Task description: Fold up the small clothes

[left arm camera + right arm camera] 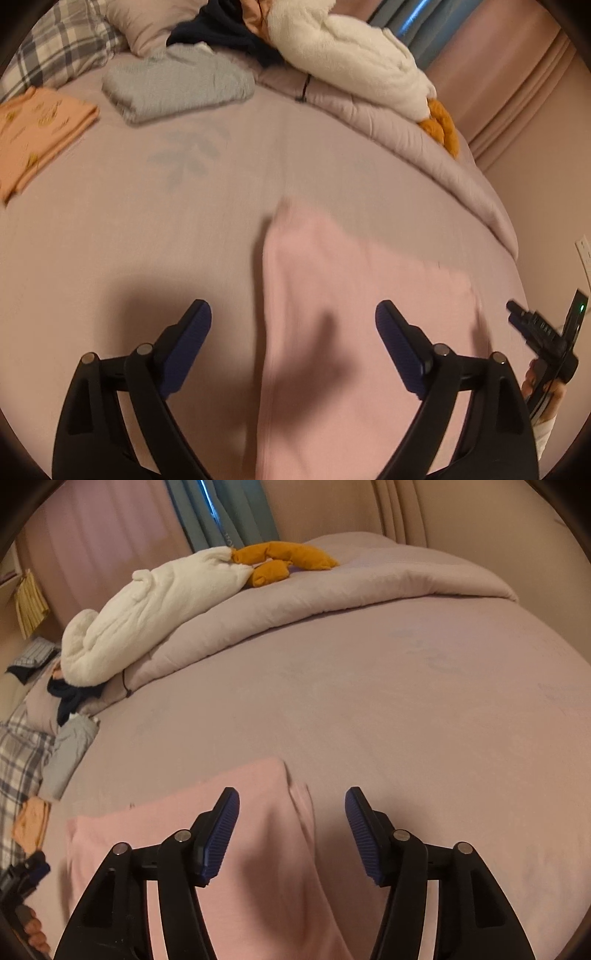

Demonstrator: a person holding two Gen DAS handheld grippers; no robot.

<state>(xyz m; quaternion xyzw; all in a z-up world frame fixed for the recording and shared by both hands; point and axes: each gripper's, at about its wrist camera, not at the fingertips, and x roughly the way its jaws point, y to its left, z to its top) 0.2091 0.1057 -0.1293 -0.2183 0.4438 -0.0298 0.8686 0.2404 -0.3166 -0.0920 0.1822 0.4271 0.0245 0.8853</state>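
Pink cloth flat on the bed, both grippers wide and empty above it.

Far left lie a folded grey top (pixel 177 83) and an orange cloth (pixel 40 129); a white plush (pixel 354 62) rests on the quilt (pixel 369 587) beyond. Nothing blocks the near pink cloth (pixel 354 314): smooth, one ridge. Left gripper (pixel 293 328) and right gripper (pixel 291 819) touch nothing.

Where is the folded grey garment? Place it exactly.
In the left wrist view the folded grey garment lies upper left on the bed, between the folded orange garment and the white plush toy.
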